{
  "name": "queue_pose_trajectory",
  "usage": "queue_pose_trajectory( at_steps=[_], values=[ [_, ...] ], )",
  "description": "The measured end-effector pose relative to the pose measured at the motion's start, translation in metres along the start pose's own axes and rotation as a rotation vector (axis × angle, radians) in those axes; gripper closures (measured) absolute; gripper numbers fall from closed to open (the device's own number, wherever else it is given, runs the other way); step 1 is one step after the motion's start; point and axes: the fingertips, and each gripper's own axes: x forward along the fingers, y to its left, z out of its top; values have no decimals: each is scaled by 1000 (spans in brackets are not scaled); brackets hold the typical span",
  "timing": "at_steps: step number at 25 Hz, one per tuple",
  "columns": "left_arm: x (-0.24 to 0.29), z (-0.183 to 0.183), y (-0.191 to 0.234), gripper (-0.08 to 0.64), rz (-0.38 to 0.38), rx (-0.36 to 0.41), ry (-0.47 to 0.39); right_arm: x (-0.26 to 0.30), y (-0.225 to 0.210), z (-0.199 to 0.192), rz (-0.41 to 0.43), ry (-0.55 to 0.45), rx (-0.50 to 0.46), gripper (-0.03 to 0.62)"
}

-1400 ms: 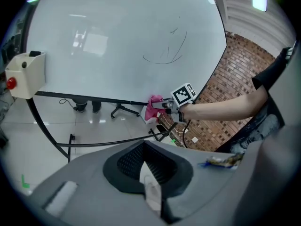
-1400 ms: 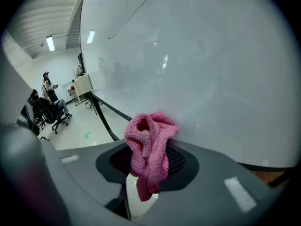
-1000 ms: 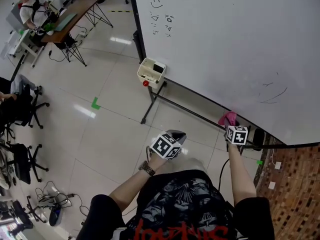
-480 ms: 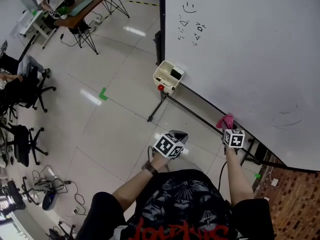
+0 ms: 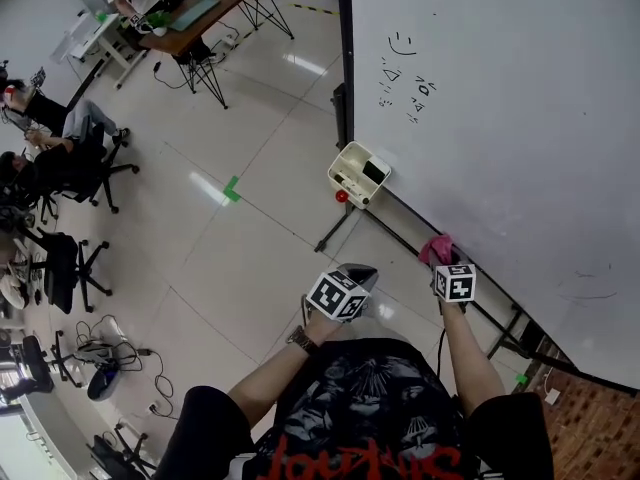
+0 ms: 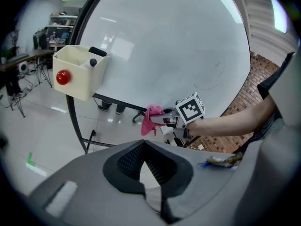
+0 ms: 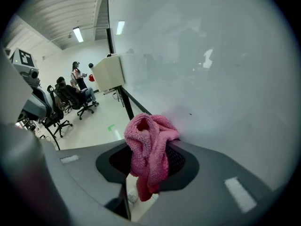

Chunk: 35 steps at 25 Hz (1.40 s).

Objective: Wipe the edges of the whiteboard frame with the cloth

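— Where is the cloth?

— It is pink. The right gripper pinches it tight. The cloth puffs up out of the jaws, and a bit hangs down too.

— Does it touch the whiteboard?

— Yes. It is pushed up against the board, low down. In the head view it sits right on the bottom edge of the frame.

— What about the left gripper?

— Its jaws are pressed together, with only a thin slit left. Nothing is in them. It is held away from the board, near the person's tummy.

— What else is on the board?

— A cream box hangs at the bottom left corner, well apart from the cloth. It has a red knob on it. There are small black doodles higher up.

— And around it?

— A shiny floor with a green mark. Some people sit on chairs far off to the left.
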Motion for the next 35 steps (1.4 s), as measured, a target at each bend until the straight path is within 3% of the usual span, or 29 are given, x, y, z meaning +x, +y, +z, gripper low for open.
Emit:
queue_pose_trajectory(
  at_steps=[6, 13, 19, 25, 31, 35],
  values=[
    [-8, 7, 17, 561, 58, -36, -31, 26, 30, 27, 79, -9, -69, 466],
    [-27, 13, 32, 561, 11, -29, -90, 51, 66, 54, 108, -8, -141, 466],
    [-45, 4, 78, 561, 24, -134, -61, 71, 96, 64, 102, 26, -228, 466],
    [-74, 8, 124, 561, 9, -151, -65, 92, 142, 85, 118, 49, -284, 466],
    [-101, 22, 161, 561, 44, -197, -171, 104, 192, 95, 162, 70, -342, 466],
    [-111, 19, 182, 561, 84, -213, -165, 108, 225, 100, 202, 74, -380, 466]
  ],
)
